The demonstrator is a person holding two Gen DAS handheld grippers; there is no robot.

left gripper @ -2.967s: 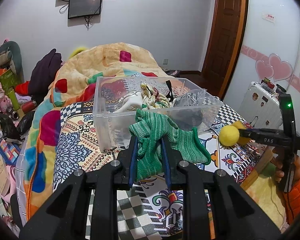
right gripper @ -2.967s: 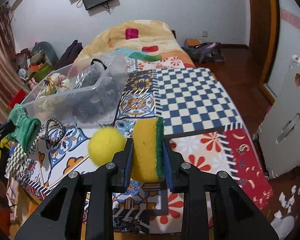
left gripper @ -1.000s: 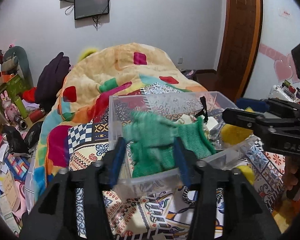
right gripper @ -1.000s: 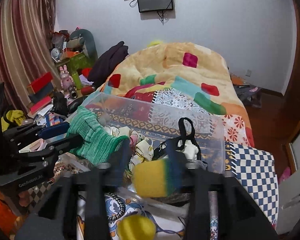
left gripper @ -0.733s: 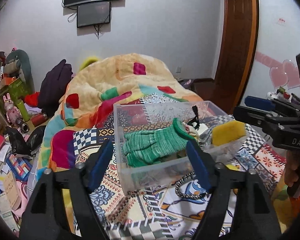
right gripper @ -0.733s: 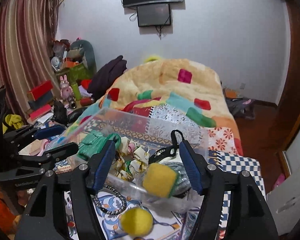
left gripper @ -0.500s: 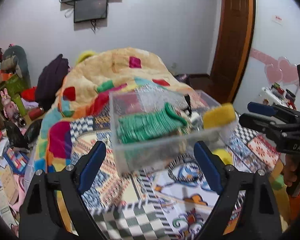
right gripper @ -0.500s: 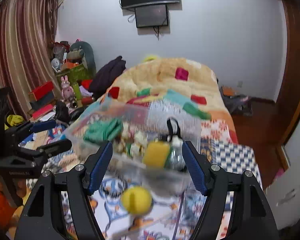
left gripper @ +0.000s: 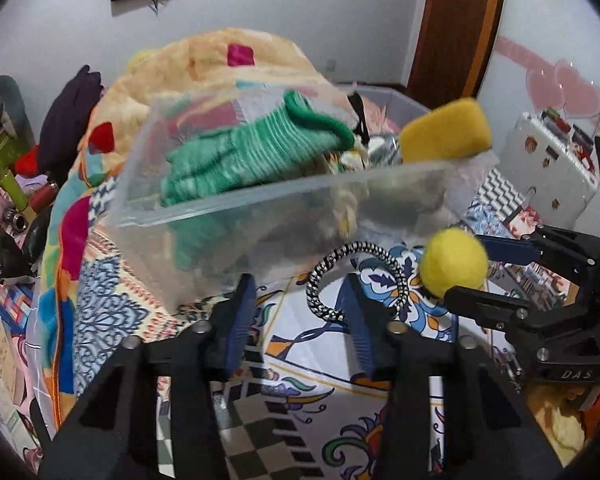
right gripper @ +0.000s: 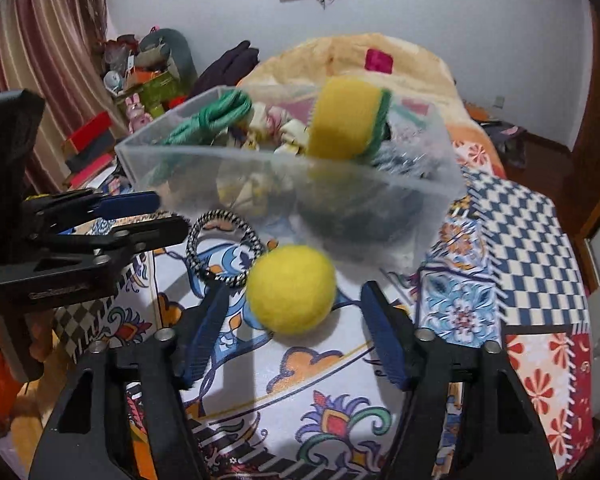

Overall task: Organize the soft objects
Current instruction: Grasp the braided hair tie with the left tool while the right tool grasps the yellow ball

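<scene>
A clear plastic bin [left gripper: 284, 200] [right gripper: 260, 168] sits on the patterned bed cover. The green knitted cloth [left gripper: 236, 156] [right gripper: 216, 114] and the yellow sponge [left gripper: 444, 130] [right gripper: 346, 120] lie in it on top of other items. A yellow ball [left gripper: 454, 268] [right gripper: 292, 290] rests on the cover in front of the bin. My left gripper [left gripper: 300, 312] is open and empty, low before the bin, near a black-and-white cord ring [left gripper: 356, 276] [right gripper: 224, 248]. My right gripper [right gripper: 292, 324] is open, with the ball between its fingers but not touched.
A quilt is heaped on the bed behind the bin [left gripper: 228, 56]. Clutter of boxes and toys stands at the left [right gripper: 140, 76]. A white suitcase [left gripper: 548, 168] stands at the right by the door.
Both grippers let go: the green cloth and the sponge dropped into the bin. Both grippers then came down in front of the bin, the right one around the yellow ball.
</scene>
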